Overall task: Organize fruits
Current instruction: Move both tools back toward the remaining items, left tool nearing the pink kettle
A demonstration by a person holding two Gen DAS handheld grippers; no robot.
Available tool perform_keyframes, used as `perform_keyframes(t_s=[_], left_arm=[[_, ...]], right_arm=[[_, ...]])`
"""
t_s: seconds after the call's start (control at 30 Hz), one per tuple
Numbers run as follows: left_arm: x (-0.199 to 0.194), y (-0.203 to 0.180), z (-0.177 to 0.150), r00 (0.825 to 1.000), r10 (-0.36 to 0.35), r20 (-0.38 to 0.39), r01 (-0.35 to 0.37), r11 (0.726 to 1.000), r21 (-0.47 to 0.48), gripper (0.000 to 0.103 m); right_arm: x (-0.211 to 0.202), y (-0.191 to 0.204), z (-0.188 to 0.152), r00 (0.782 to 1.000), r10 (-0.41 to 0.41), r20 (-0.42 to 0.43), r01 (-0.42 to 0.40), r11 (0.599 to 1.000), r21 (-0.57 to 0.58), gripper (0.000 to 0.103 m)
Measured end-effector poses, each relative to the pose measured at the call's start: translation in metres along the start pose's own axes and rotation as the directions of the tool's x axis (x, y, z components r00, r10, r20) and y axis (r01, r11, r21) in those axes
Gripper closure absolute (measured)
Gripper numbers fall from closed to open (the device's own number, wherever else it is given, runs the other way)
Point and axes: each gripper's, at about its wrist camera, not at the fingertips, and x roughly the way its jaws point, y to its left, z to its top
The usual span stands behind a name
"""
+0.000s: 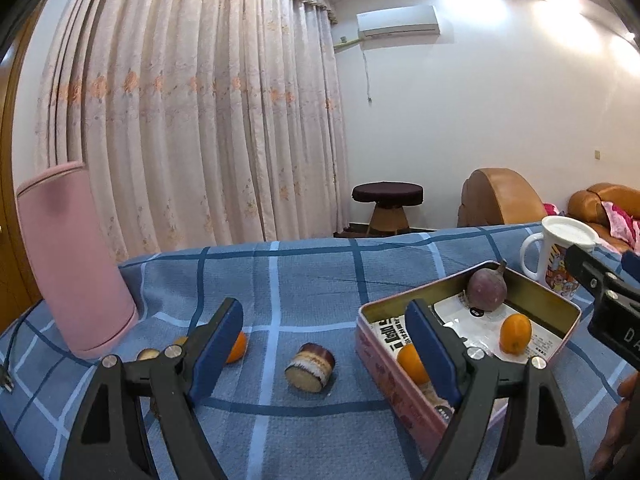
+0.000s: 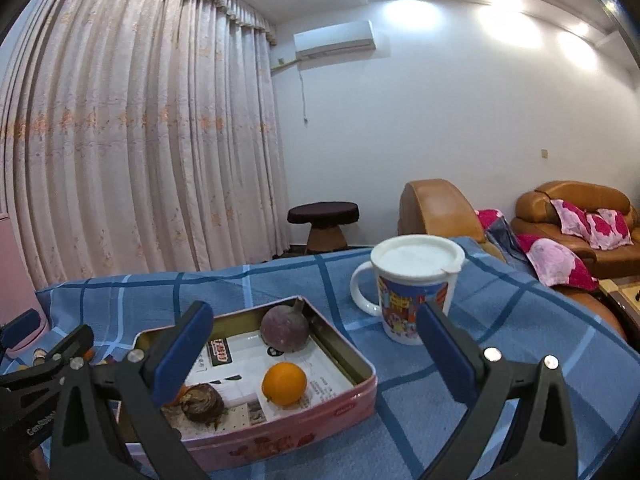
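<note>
A pink tin box lies on the blue checked cloth. It holds a purple passion fruit, an orange, a second orange partly behind my left finger, and a brown knobbly fruit. On the cloth left of the box lie a short striped cane piece and another orange behind my left finger. My left gripper is open and empty above the cane piece. My right gripper is open and empty over the box's near right corner.
A white lidded mug stands right of the box. A tall pink cylinder stands at the left, with a small round brown item at its foot. A black cable trails off the left edge. Curtain, stool and sofas lie beyond.
</note>
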Motion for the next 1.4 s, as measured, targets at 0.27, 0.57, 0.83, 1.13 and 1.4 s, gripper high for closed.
perform_keyframes(t_s=[0.27, 0.57, 0.83, 1.13, 1.4], left_arm=[[-0.003, 0.029, -0.005, 1.0, -0.013, -0.025, 0.011, 0.997, -0.082, 0.019], [-0.004, 0.058, -0.009, 0.999, 0.009, -0.037, -0.011, 0.998, -0.055, 0.019], [0.003, 0.105, -0.014, 0.996, 0.033, -0.086, -0.041, 0.994, -0.099, 0.019], [0.016, 0.165, -0.018, 0.984, 0.103, -0.144, -0.118, 0.988, -0.099, 0.019], [0.038, 0.225, -0.029, 0.932, 0.22, -0.289, -0.244, 0.968, -0.049, 0.019]], right_arm=[[-0.009, 0.021, -0.004, 1.0, -0.004, -0.014, 0.004, 1.0, 0.02, 0.0], [-0.01, 0.063, -0.011, 0.999, 0.029, -0.036, -0.028, 0.999, 0.031, 0.0], [-0.009, 0.101, -0.015, 0.996, 0.077, -0.046, -0.076, 0.997, 0.015, 0.0], [-0.009, 0.143, -0.021, 0.985, 0.155, -0.076, -0.156, 0.988, -0.015, 0.0], [0.003, 0.191, -0.03, 0.959, 0.22, -0.179, -0.238, 0.967, -0.089, 0.0]])
